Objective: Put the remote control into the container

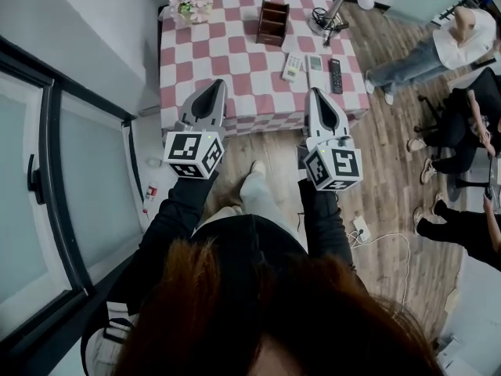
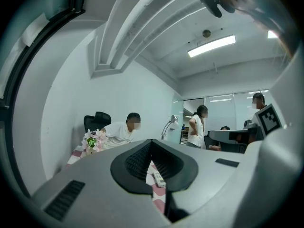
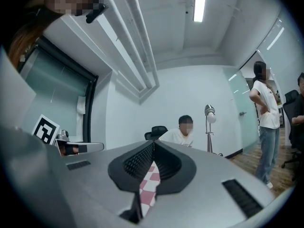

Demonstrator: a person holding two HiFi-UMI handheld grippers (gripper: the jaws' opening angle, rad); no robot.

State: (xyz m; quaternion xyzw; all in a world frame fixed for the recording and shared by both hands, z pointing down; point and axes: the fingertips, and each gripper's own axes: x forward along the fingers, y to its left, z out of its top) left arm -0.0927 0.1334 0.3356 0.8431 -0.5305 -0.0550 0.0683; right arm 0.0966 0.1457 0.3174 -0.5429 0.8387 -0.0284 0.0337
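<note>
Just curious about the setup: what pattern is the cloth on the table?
The tablecloth has red-and-white checks, clearest in the head view.

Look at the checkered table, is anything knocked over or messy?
Nothing stands out. The brown container stands upright on the checkered table, and three remotes lie flat side by side near it. Nothing looks spilled.

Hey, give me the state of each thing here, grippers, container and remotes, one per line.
Left gripper: shut, empty.
Right gripper: shut, empty.
Container: upright on the table, no remote seen inside.
White remote: flat on the table, outside the container.
Grey remote: flat, between the other two.
Black remote: flat, untouched.
</note>
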